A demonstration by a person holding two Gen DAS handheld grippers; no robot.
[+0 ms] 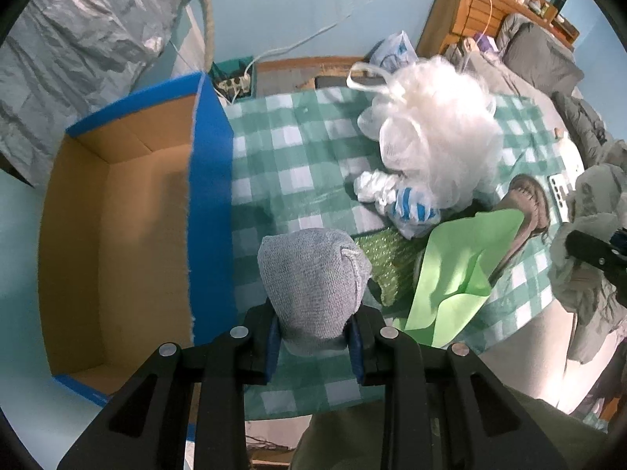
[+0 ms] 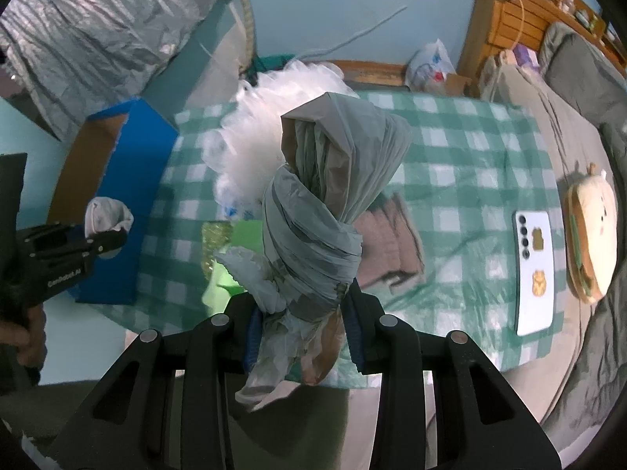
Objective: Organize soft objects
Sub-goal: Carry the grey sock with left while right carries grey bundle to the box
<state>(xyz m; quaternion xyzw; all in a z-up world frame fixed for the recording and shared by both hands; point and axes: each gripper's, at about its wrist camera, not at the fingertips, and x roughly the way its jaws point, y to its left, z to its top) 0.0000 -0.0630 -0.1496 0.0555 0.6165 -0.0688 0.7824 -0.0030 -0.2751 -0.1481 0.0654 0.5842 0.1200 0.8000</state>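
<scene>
My left gripper (image 1: 315, 338) is shut on a grey knitted cloth (image 1: 313, 278), held just right of an open blue cardboard box (image 1: 211, 164) whose brown inside shows nothing in it. My right gripper (image 2: 303, 335) is shut on a knotted grey plastic bag (image 2: 321, 211), held above the green checked cloth (image 2: 470, 149). On that cloth (image 1: 298, 145) lie a white mesh pouf (image 1: 435, 129), a white and blue striped bag (image 1: 411, 207), a green sparkly pad (image 1: 388, 262), a light green sheet (image 1: 454, 262) and a brown cloth (image 2: 392, 243). The left gripper (image 2: 98, 243) with its cloth also shows in the right wrist view.
A phone (image 2: 535, 270) and a burger-shaped plush (image 2: 591, 235) lie at the right on the bed. A wooden headboard (image 2: 509, 27) and grey pillows (image 2: 588, 58) stand behind. Silver foil (image 1: 78, 39) hangs at the far left. A power strip (image 1: 235, 84) sits behind the box.
</scene>
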